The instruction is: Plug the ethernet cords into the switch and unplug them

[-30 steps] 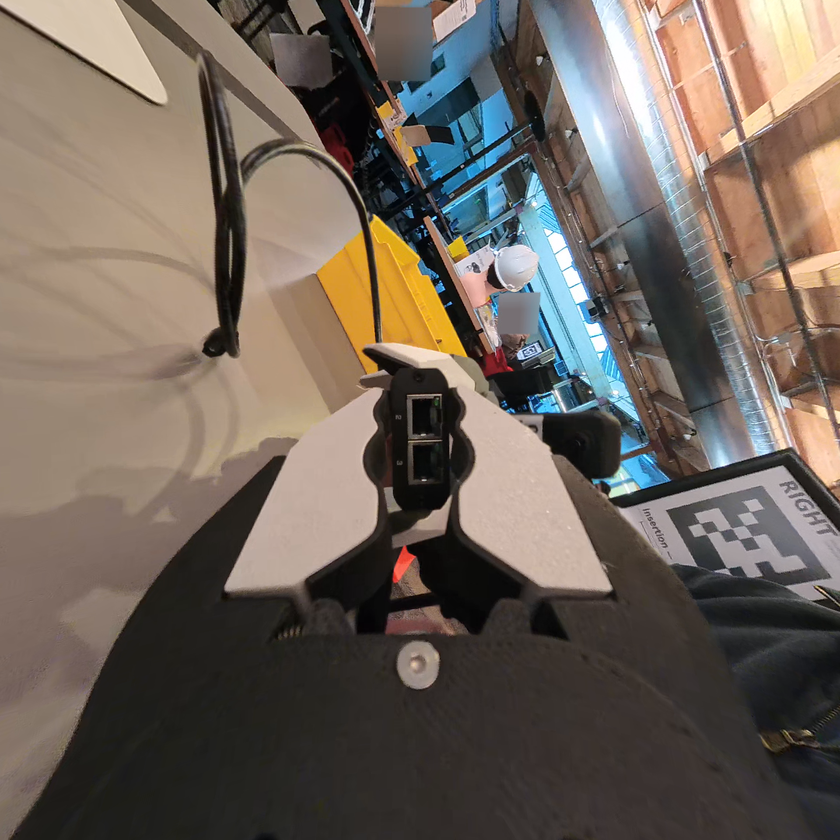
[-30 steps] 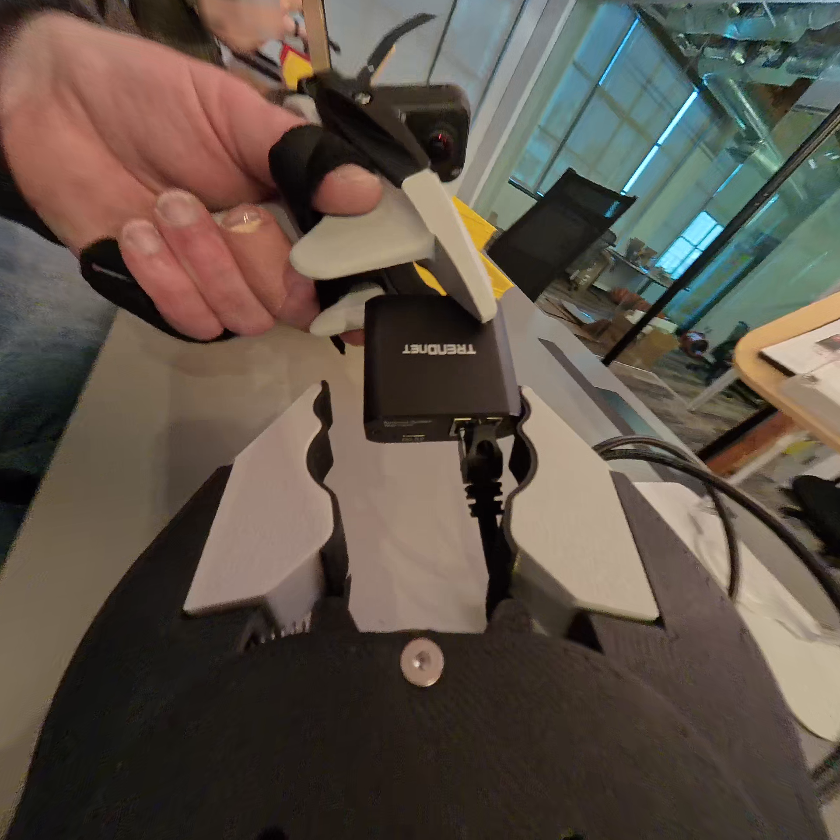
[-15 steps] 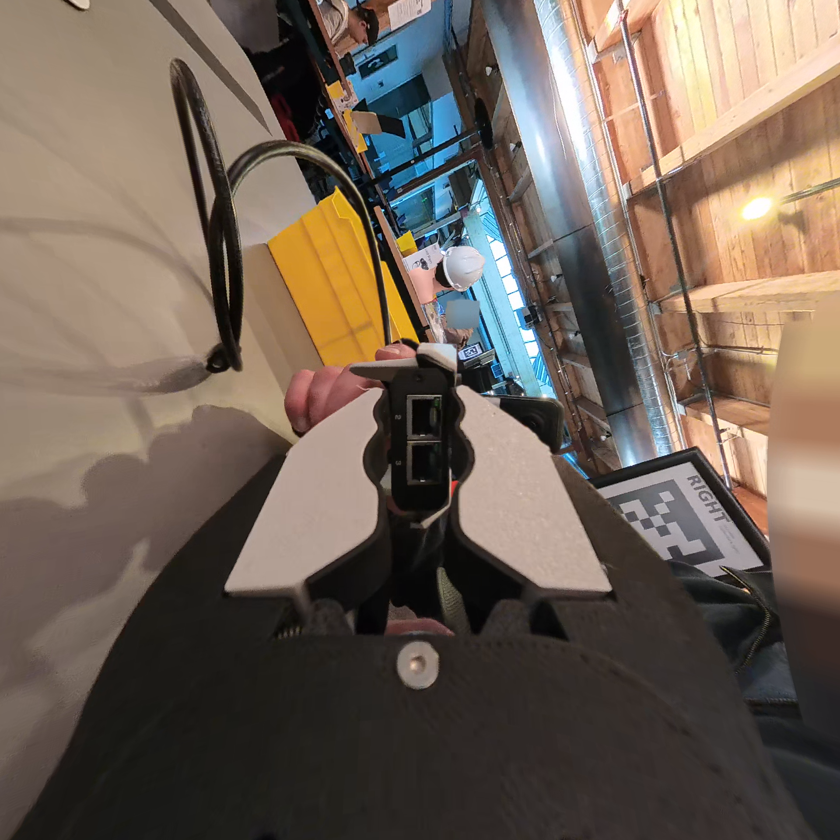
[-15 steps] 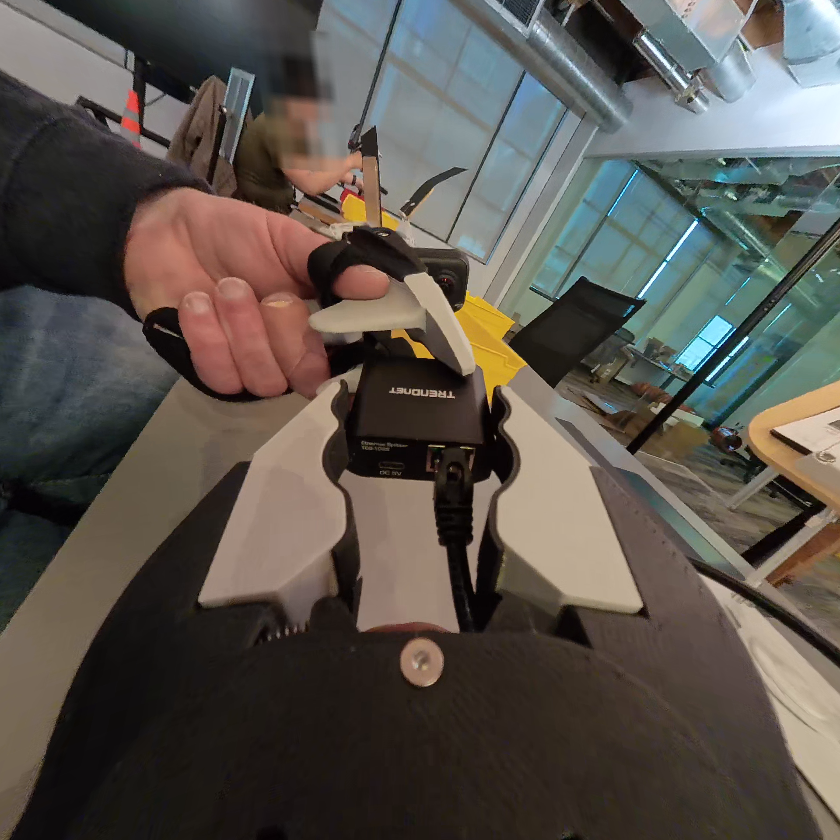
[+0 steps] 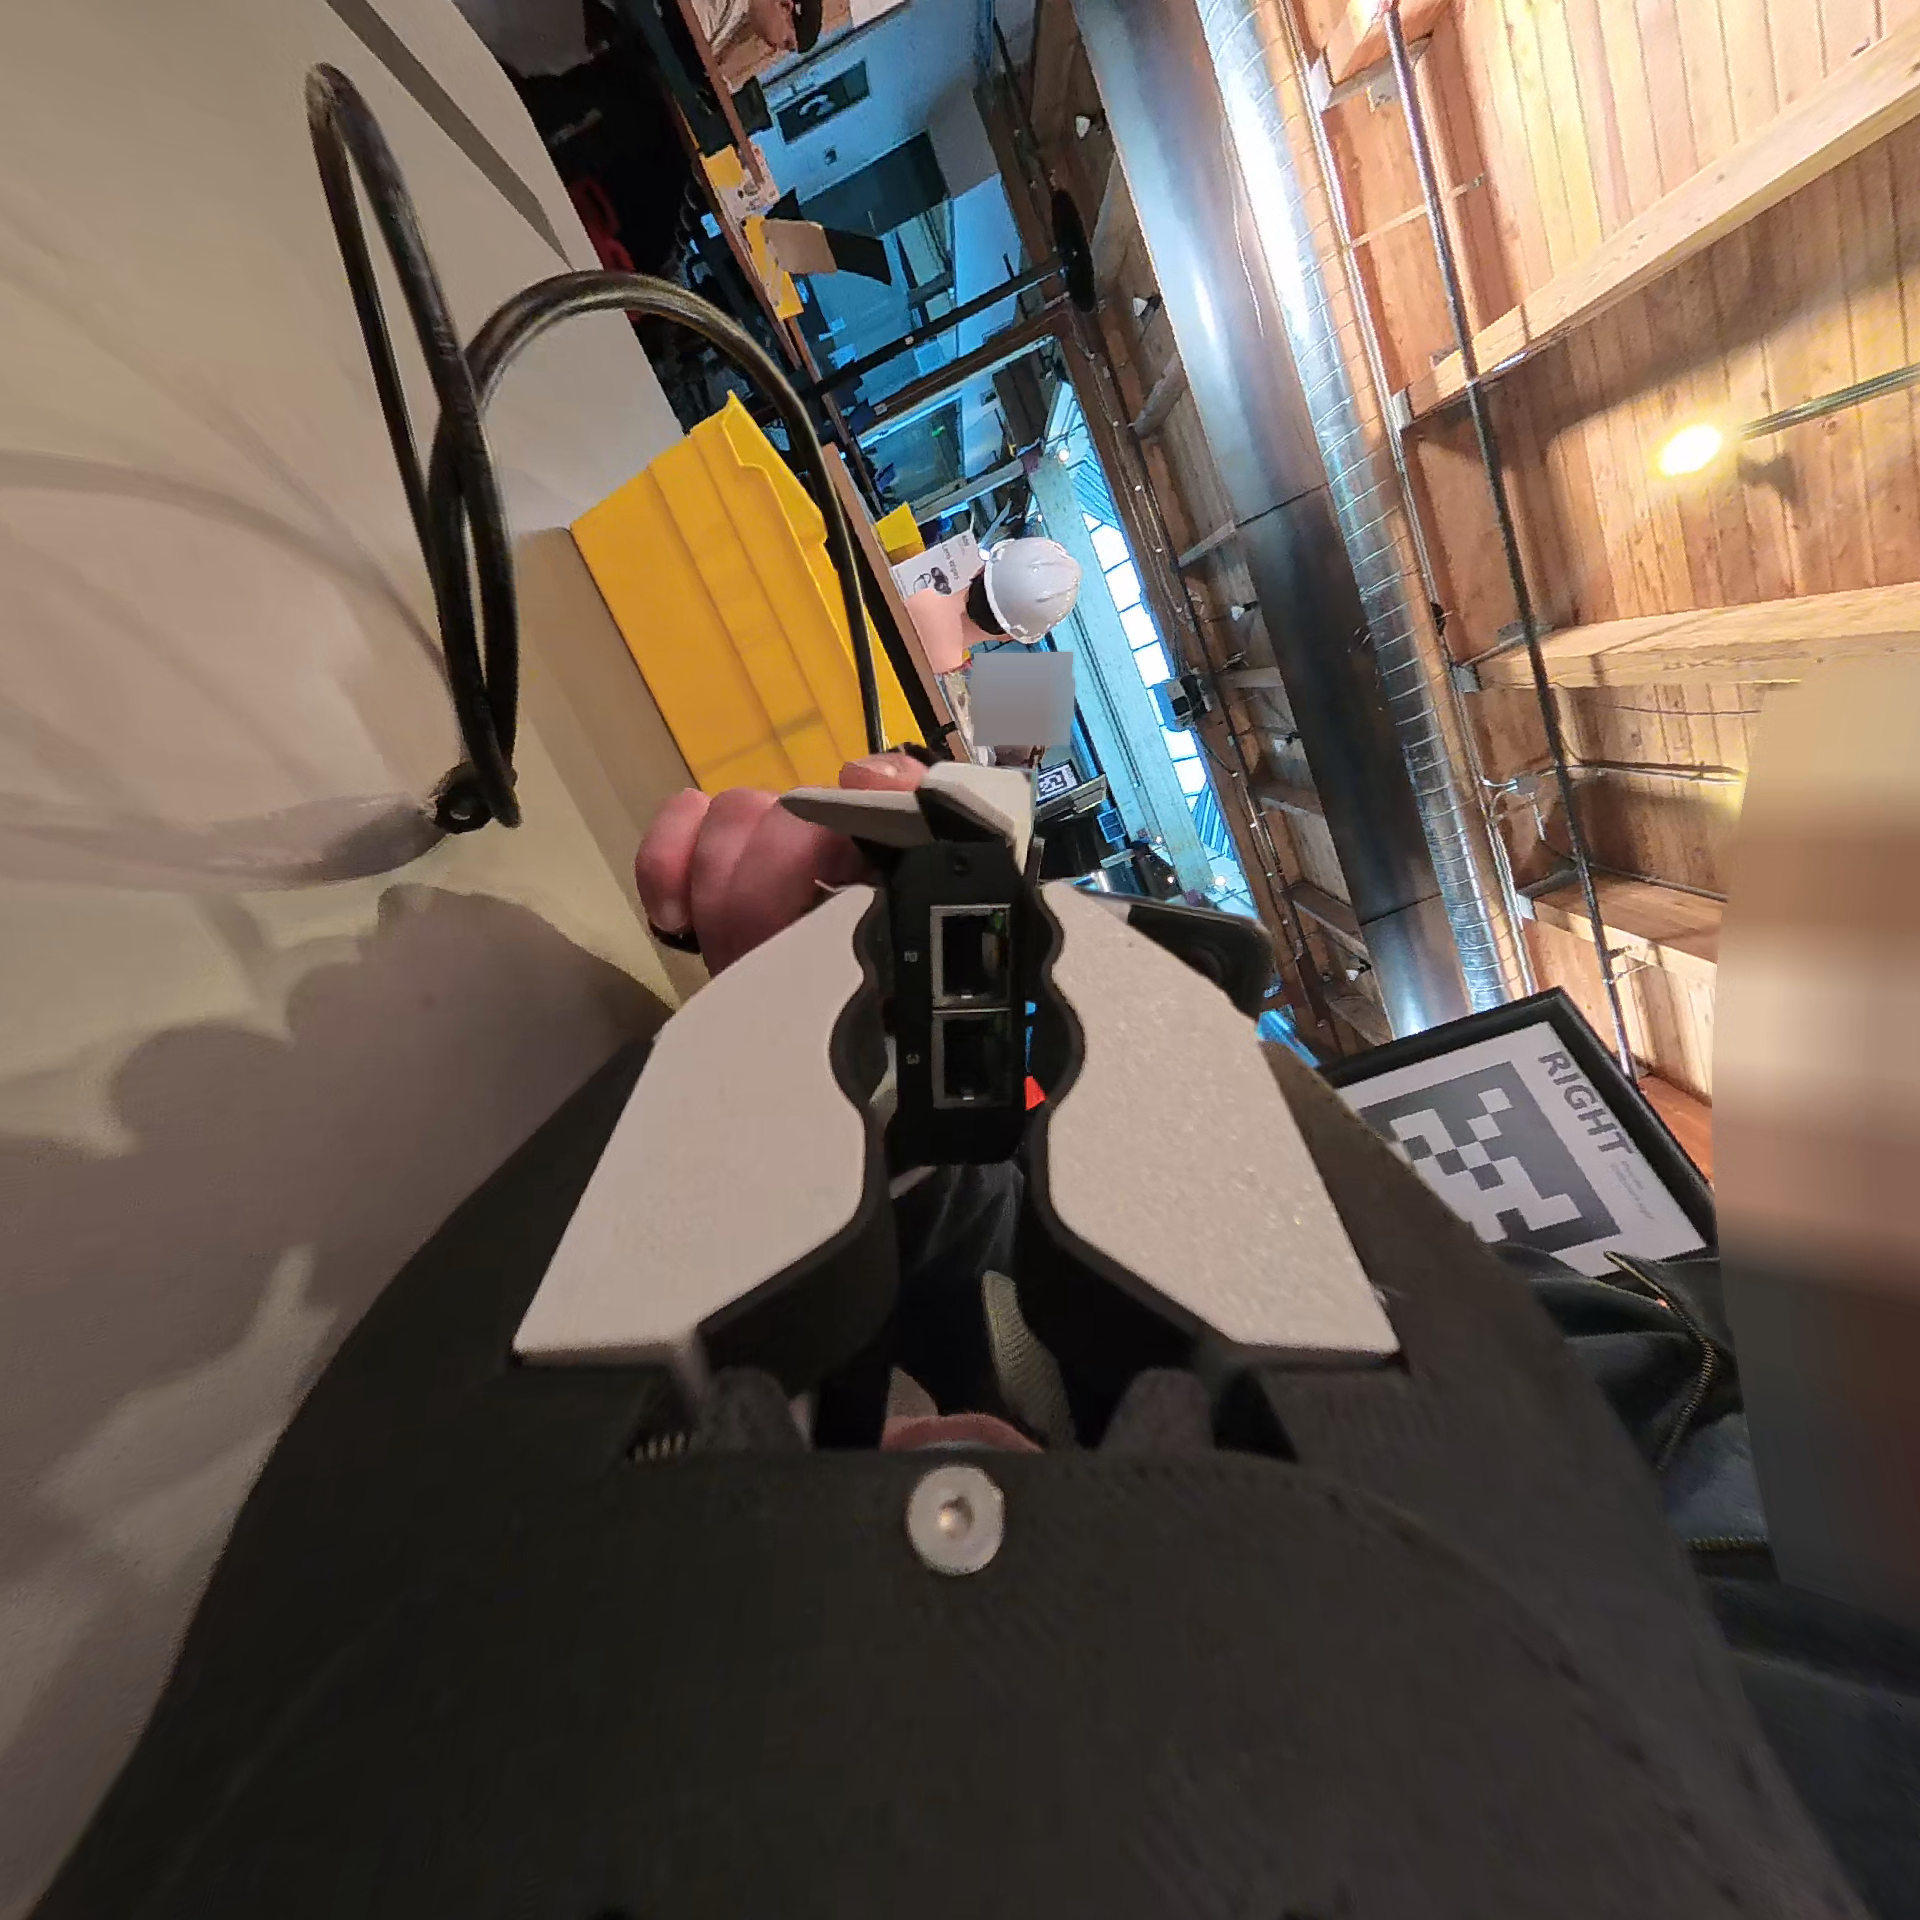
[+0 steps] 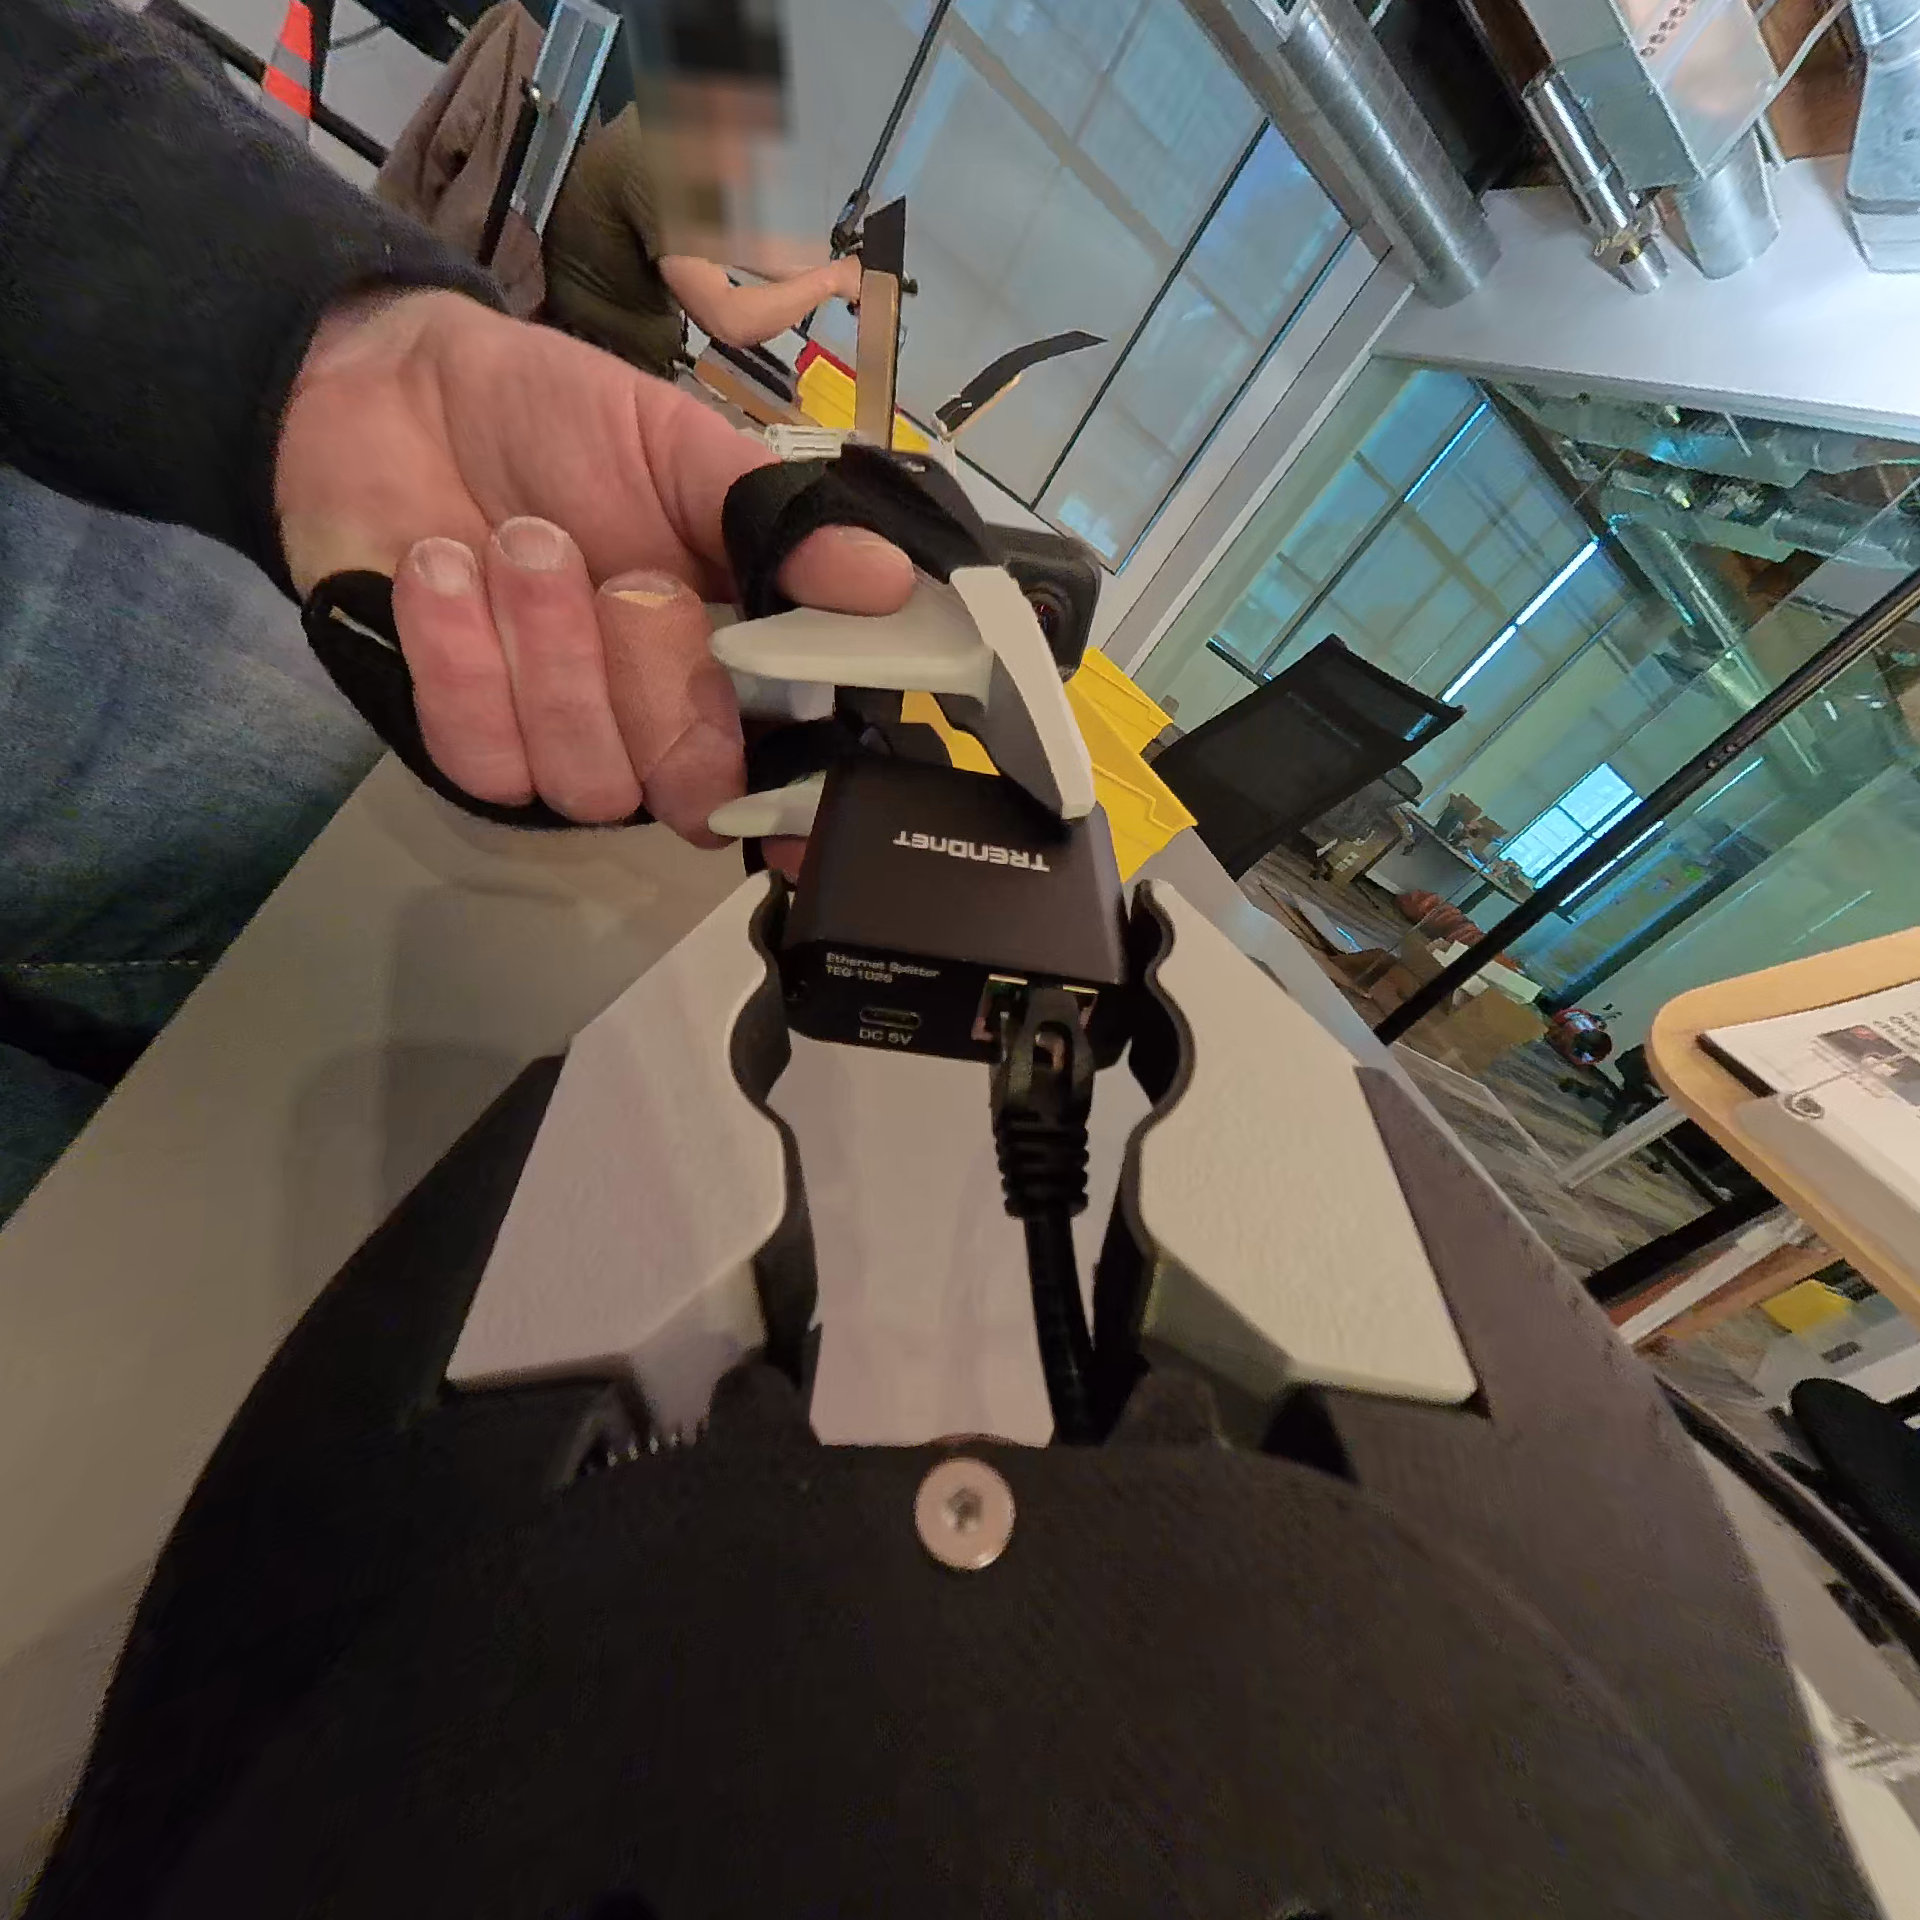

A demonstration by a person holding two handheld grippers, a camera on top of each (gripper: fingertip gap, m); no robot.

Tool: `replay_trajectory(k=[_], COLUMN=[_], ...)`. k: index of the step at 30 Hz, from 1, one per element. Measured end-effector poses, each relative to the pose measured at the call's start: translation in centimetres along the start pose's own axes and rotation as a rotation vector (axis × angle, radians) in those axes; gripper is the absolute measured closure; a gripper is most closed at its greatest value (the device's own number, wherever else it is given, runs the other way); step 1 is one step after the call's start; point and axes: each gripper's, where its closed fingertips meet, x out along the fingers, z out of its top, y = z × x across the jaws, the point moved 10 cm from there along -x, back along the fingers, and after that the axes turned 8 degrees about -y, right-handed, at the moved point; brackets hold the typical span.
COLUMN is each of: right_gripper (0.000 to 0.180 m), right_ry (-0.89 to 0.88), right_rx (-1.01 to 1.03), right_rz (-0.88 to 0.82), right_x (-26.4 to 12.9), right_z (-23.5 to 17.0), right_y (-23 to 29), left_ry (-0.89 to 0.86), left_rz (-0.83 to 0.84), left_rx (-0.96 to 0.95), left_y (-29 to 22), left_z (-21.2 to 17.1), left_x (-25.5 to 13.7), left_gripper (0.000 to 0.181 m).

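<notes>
A small black ethernet switch (image 5: 961, 1029) is clamped between the flat faces of my left gripper (image 5: 958, 935), which is shut on it. Two empty ports face the left wrist camera. In the right wrist view the switch (image 6: 956, 904) shows its other end, with a black ethernet cord plug (image 6: 1039, 1091) seated in the port. My right gripper (image 6: 954, 925) has its jaws closed against the switch's two narrow sides, and the cord runs back between them. The left gripper's fingers (image 6: 1029, 707) and the hand holding them sit above the switch.
The grey table (image 6: 312, 1039) lies below. The black cord loops (image 5: 457, 520) over it. A yellow bin (image 5: 717, 623) stands at the table's far edge. A framed marker board (image 5: 1507, 1153) is at the right. A wooden table (image 6: 1766, 1039) stands farther right. Left and right tips are no more than a few centimetres apart.
My right gripper's jaws narrowed from wide open to the switch's width and moved forward, so the switch end now sits between them. The left gripper kept hold of the switch.
</notes>
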Motion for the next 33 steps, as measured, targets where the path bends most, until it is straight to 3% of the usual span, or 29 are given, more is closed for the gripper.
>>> replay_trajectory(k=[7,11,13,14,21,28,31,33], right_gripper=[0.117,0.117,0.118,0.117,0.117,0.117,0.117,0.117], right_ry=[0.055,0.071,0.049,0.027,-0.077,0.049,0.064,0.065], right_rx=[-0.022,0.113,0.218,0.284,0.576,0.548,0.540,0.536], right_rz=[0.043,0.067,0.042,0.030,0.019,0.057,0.065,0.074], right_x=[0.0,0.1,-0.3,-0.6,-2.5,-2.1,-1.9,-2.0], right_z=[-0.1,-0.6,-0.8,-0.9,-1.9,-2.8,-2.9,-2.9], right_y=[0.1,-0.2,-0.9,-1.4,-3.5,-2.9,-2.7,-2.6], left_ry=[0.008,0.003,-0.011,-0.005,0.052,0.196,0.170,0.145], left_rz=[-0.011,-0.007,0.020,0.061,0.275,0.483,0.544,0.677], left_rx=[-0.015,0.010,0.043,0.091,0.535,0.955,1.070,1.186], left_y=[0.5,1.0,1.0,0.8,-2.1,-4.8,-7.3,-9.3], left_z=[-0.3,-0.1,0.2,0.4,0.6,-0.2,0.7,2.2], left_x=[-0.2,-0.3,-0.5,-0.7,-0.9,-0.7,-2.2,-4.2], left_gripper=[0.157,0.156,0.144,0.136,0.132,0.130,0.129,0.129])
